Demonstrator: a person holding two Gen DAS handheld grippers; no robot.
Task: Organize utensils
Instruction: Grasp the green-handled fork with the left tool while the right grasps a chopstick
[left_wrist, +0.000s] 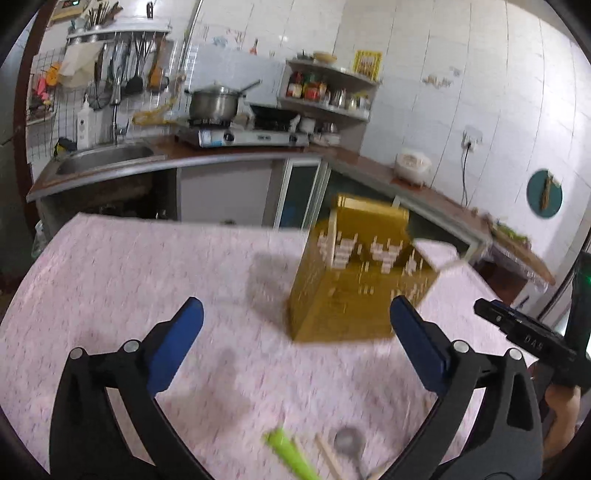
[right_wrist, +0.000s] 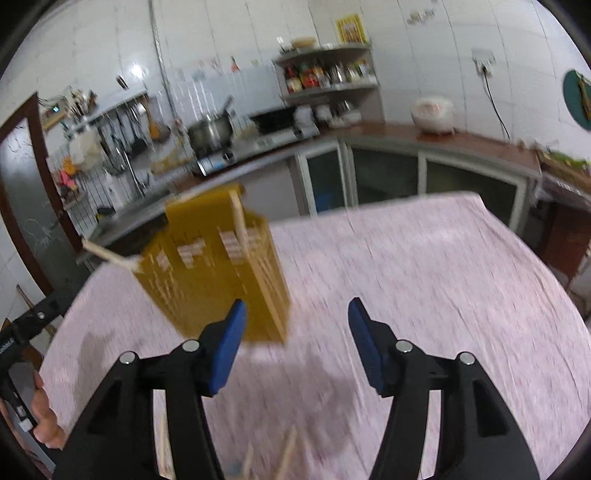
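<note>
A yellow basket (left_wrist: 354, 273) with slotted walls stands upright on the pink-patterned surface (left_wrist: 147, 280); a pale stick (right_wrist: 238, 221) leans inside it, and another stick (right_wrist: 107, 254) juts from its rim. Nearer than the basket lie a green utensil (left_wrist: 288, 454), wooden chopsticks (left_wrist: 328, 454) and a metal spoon (left_wrist: 347, 443), all blurred. Left claw (left_wrist: 295, 325) spread wide, right claw (right_wrist: 295, 325) parted, both empty; no writing legible on the basket.

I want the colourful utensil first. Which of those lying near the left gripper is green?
The green utensil, leftmost of the group; the chopstick beside it is pale wood and the spoon grey metal.
</note>
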